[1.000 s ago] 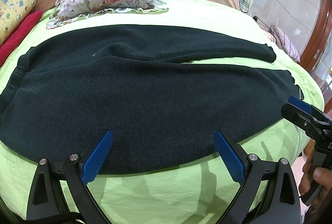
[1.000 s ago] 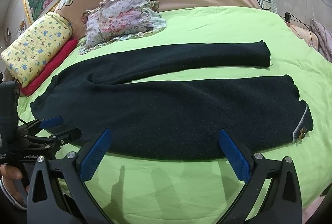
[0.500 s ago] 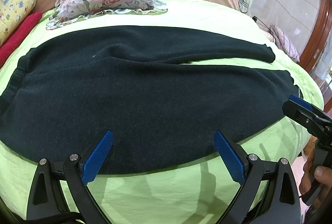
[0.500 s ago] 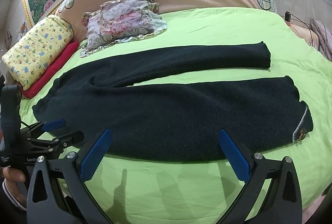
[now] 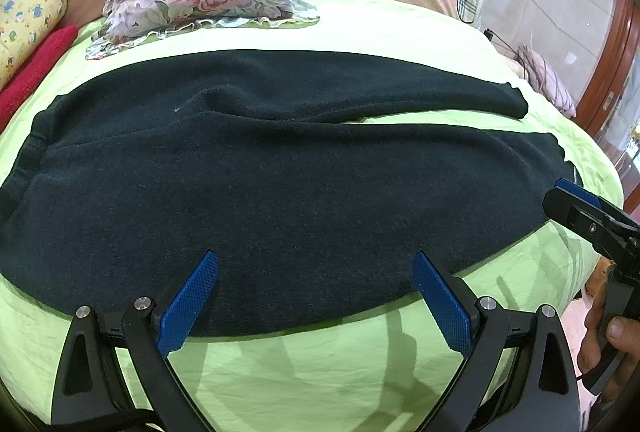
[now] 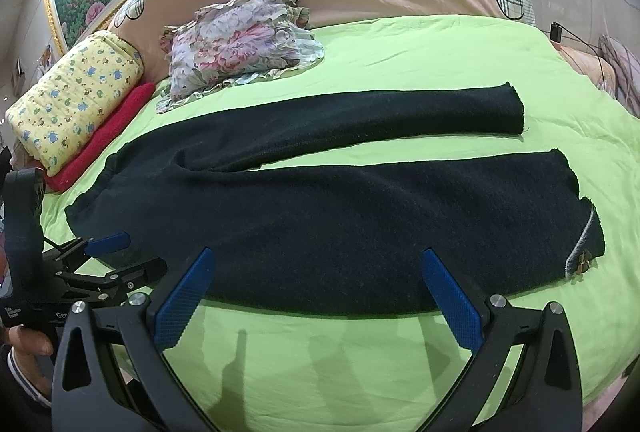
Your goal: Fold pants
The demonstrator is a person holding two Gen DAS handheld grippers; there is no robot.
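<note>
Little changes over last second: dark knitted pants [image 6: 340, 200] stay flat, unfolded on green bedsheet [image 6: 400, 48], waistband left, legs right. Our left gripper [image 5: 316, 296] creeps nearer near hem, fingers wide, empty. Our right gripper [image 6: 320, 296] likewise. We judge fold not yet begun.

The only lettering stands on the left tongs [image 6: 120, 256], seen from the right wrist view: white letters "Gen" on the black body, the rest cut off behind the right tongs [image 6: 316, 272], and a small white label further left, too small to read.
</note>
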